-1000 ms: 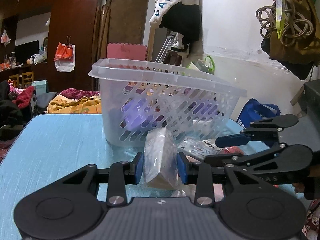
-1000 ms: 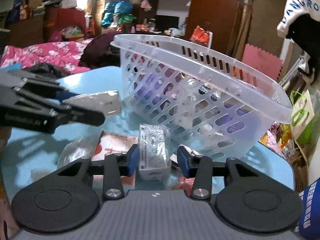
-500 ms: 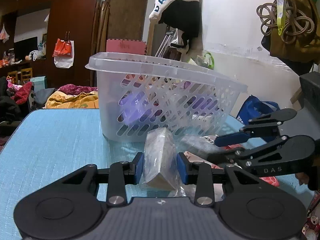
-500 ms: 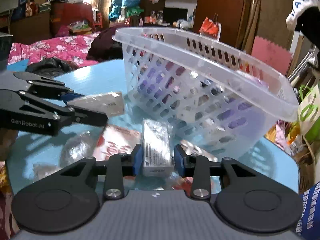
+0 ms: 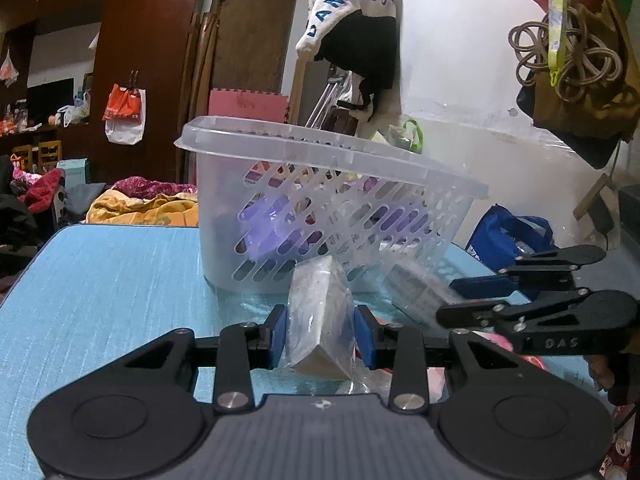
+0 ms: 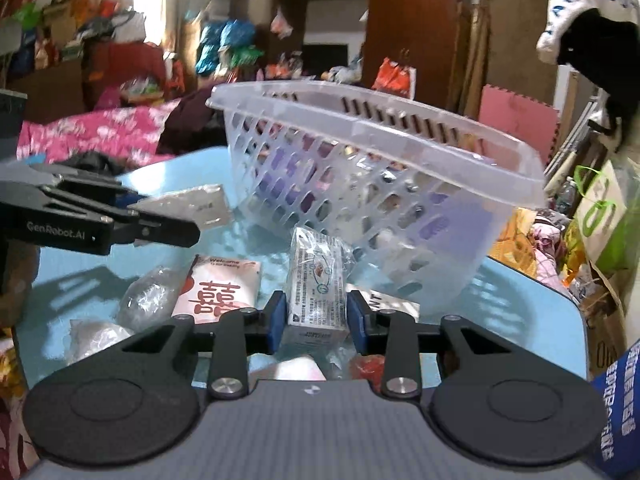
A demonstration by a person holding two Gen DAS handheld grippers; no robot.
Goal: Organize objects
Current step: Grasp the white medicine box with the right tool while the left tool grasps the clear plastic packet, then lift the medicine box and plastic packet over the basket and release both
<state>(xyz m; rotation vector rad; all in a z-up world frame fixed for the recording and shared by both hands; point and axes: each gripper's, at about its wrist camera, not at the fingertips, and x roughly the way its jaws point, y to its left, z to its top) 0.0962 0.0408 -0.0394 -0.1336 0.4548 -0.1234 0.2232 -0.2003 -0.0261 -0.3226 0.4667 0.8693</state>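
My left gripper (image 5: pixel 320 332) is shut on a clear-wrapped packet (image 5: pixel 320 312), held just above the blue table (image 5: pixel 100 280) in front of a clear slotted basket (image 5: pixel 332 208). My right gripper (image 6: pixel 316 320) is shut on a small wrapped box with printed text (image 6: pixel 316 292), its blue pads pressing both sides. In the left wrist view the right gripper (image 5: pixel 448 300) comes in from the right with that box (image 5: pixel 416 288). In the right wrist view the left gripper (image 6: pixel 160 216) and its packet (image 6: pixel 192 208) show at the left. The basket (image 6: pixel 380 120) holds several items.
A red-and-white tissue pack (image 6: pixel 220 288) and crumpled clear bags (image 6: pixel 148 296) lie on the table below the right gripper. A blue bag (image 5: pixel 508 236) sits past the table's right edge. Clothes and bedding crowd the room behind.
The right gripper's jaws closed onto the small box and carried it a little sideways. The left gripper kept its hold on the packet and stayed put.
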